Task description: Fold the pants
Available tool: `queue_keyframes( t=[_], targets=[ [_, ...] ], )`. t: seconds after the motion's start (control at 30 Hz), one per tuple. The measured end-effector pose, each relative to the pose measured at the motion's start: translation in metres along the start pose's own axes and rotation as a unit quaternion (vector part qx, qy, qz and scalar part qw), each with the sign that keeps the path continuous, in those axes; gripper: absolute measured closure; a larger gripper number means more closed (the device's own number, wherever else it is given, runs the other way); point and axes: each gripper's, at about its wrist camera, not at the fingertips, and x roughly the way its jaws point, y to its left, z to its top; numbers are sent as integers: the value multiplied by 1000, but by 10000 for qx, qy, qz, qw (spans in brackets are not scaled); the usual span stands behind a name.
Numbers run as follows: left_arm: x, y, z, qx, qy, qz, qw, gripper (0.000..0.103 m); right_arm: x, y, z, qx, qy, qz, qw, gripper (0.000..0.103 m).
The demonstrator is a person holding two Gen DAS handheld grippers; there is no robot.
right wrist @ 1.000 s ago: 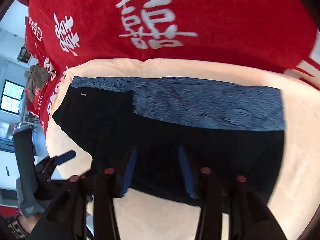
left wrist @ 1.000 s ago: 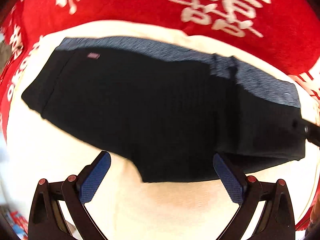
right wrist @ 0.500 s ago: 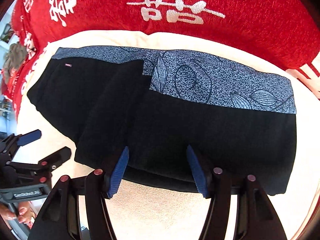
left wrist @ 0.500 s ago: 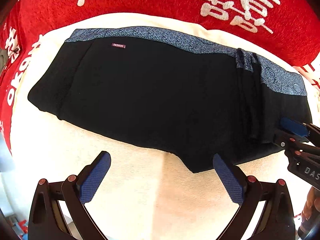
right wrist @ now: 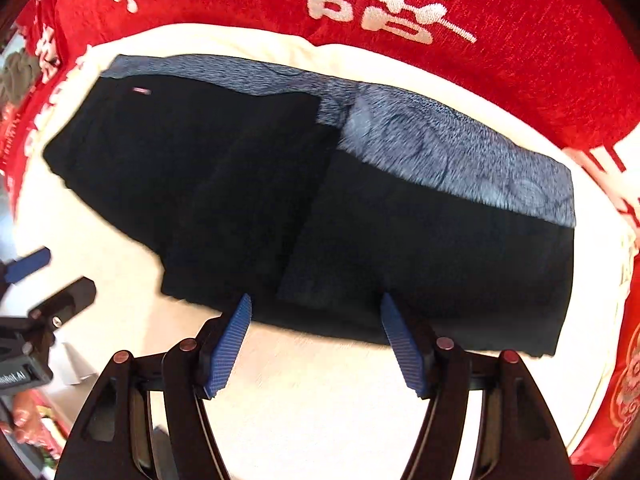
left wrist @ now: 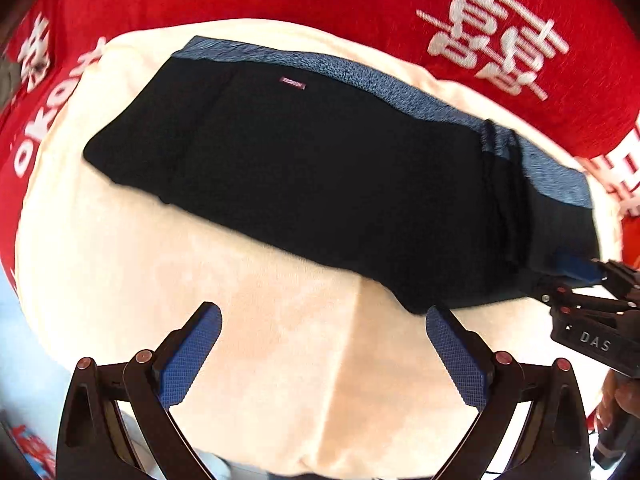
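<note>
The black pants with a blue patterned band along the far edge lie folded on a cream cushion. In the right wrist view the pants show overlapping folded layers and the patterned band. My left gripper is open and empty, over bare cushion just short of the pants' near edge. My right gripper is open and empty at the pants' near edge; it also shows at the right edge of the left wrist view. The left gripper shows at the left of the right wrist view.
A red blanket with white characters surrounds the cushion at the back and sides, also in the right wrist view. The cushion's front edge is close below my left gripper. Clutter lies off the cushion at lower left.
Both grippers have drawn back from the pants toward the cushion's near edge. The right gripper's jaws have opened wider. The pants lie still as folded.
</note>
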Motion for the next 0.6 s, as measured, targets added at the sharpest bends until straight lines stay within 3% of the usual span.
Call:
queue_keyframes(
  t=[0.1,0.17,0.3,0.6],
  targets=[
    [-20,1,-14,33,-119,-123,9998,0,-20,0,-14,291,73,110,9995,30],
    [-33,-2,-24,132,-188,-230,9995,0,-35,-3,-24,558,97,92,9984,23],
    [-49,-3,-37,181,-292,-428,9985,0,-43,-7,-35,851,277,-39,9960,22],
    [-46,51,-52,-1093,-261,-552,9921,0,-20,36,-34,108,825,-342,9959,22]
  ],
)
